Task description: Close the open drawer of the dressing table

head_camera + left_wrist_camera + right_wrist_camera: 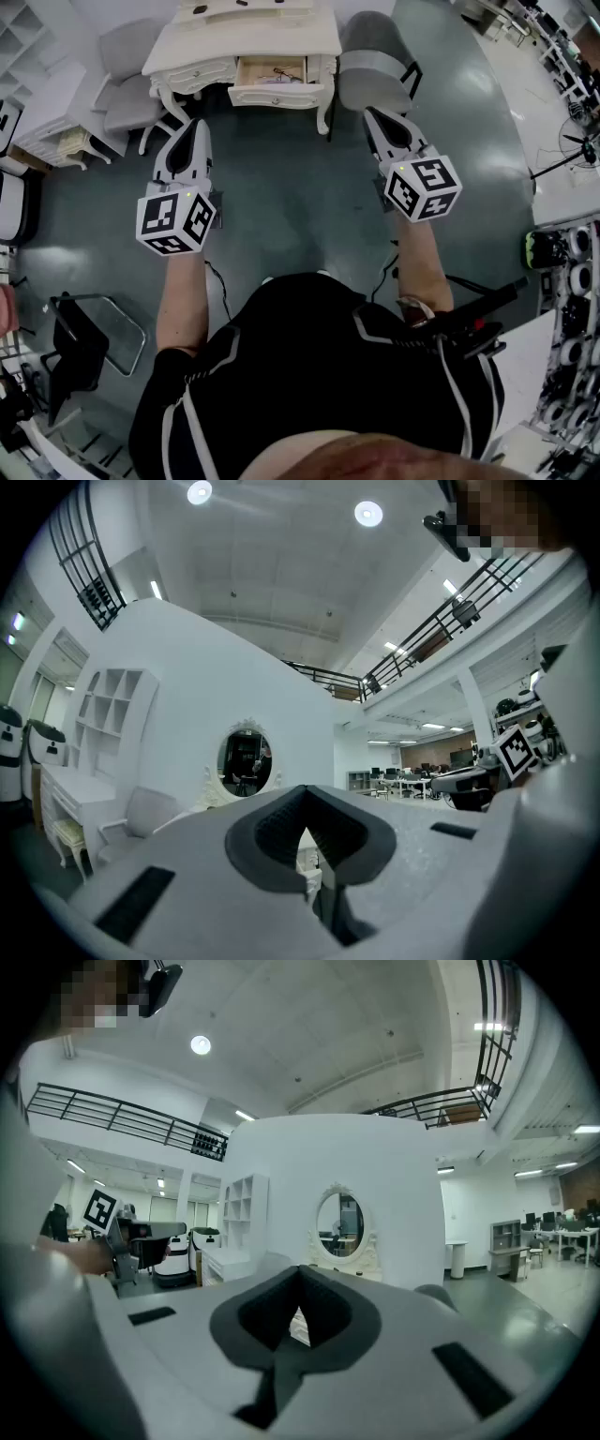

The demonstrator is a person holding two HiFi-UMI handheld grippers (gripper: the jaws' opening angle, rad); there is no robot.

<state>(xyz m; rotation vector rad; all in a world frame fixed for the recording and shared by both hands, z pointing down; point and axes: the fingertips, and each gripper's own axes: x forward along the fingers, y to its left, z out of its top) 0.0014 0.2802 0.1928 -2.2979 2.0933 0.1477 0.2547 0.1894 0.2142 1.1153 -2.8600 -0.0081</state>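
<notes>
Cream bench (309, 39), drawer (277, 94) open at centre front, well ahead of both claws. Left claw (197, 127) and right claw (373, 114) pinched together, empty. Risk: off-centre push racks drawer, jams. Contents prob. loose, too blurry to tell.

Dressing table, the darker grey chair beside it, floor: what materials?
Dressing table: probably painted wood, cream with a slight sheen, curved carved legs. The open drawer shows tan, unpainted-looking wood inside.
Chair: looks like grey fabric upholstery, matte and padded.
Floor: hard, smooth grey-green, perhaps epoxy or polished concrete, with bright reflected patches.
</notes>
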